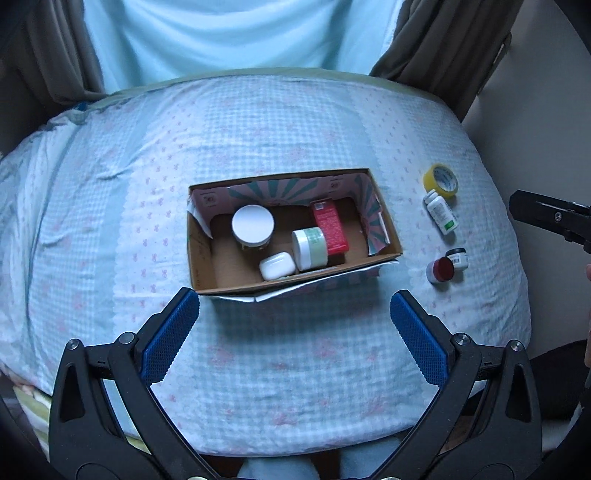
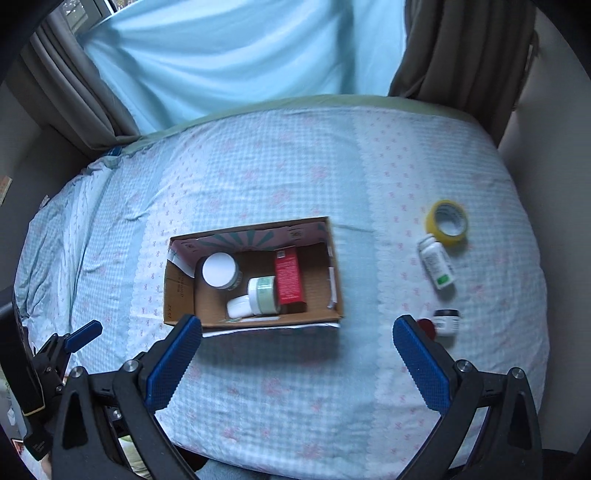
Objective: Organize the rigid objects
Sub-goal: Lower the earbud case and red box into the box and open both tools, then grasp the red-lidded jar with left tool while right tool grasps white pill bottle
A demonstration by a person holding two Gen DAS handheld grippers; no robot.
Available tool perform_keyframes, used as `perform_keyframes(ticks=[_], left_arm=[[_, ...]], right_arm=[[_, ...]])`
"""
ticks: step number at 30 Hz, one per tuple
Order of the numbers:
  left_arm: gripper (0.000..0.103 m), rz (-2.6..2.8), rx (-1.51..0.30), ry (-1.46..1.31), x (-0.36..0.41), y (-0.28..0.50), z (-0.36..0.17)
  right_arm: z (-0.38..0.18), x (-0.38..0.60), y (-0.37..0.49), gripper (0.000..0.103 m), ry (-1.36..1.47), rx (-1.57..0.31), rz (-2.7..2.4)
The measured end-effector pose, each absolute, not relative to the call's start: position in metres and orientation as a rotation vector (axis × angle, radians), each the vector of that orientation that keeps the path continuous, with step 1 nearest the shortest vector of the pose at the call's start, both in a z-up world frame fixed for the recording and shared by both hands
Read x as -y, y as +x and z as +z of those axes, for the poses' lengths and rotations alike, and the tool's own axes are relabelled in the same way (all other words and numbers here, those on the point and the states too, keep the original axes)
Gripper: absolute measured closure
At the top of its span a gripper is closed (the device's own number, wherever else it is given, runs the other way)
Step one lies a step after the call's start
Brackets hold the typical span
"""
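From the left wrist view, the left gripper (image 1: 295, 314) hovers over the bed (image 1: 110, 221) just short of the cardboard box (image 1: 201, 258), jaws wide apart and empty. The box already holds a white-lidded jar (image 1: 253, 223), a red carton (image 1: 330, 227), a green jar (image 1: 309, 248) and a white case (image 1: 277, 265), packed toward one end, probably to leave room.

From the right wrist view, the right gripper (image 2: 297, 341) also has its jaws apart. To the box's right, still outside it, lie a tape roll (image 2: 447, 222), a white bottle (image 2: 436, 266), a small dark-lidded jar (image 2: 447, 322) and a red-capped jar (image 2: 427, 326), close beside its right jaw, likely next.

place: home bedroom | evidence: bed (image 1: 258, 129) with checked sheet, grey curtains (image 2: 461, 55), light blue window drape (image 1: 240, 33)
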State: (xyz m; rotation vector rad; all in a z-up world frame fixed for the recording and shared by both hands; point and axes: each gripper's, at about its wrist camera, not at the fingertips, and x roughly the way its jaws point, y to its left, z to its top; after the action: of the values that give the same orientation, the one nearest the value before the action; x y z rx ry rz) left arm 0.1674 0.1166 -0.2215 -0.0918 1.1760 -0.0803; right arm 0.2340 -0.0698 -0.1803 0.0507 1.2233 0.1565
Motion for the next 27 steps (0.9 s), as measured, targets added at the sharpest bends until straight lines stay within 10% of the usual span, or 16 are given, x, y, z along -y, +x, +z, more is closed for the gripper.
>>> perform_keyframes(ticks=[27], left_arm=[[0.000, -0.108, -1.166, -0.063, 0.179, 0.155, -0.297]], right_arm=[[-0.209, 0.316, 0.251, 0.000, -0.120, -1.210, 0.319]])
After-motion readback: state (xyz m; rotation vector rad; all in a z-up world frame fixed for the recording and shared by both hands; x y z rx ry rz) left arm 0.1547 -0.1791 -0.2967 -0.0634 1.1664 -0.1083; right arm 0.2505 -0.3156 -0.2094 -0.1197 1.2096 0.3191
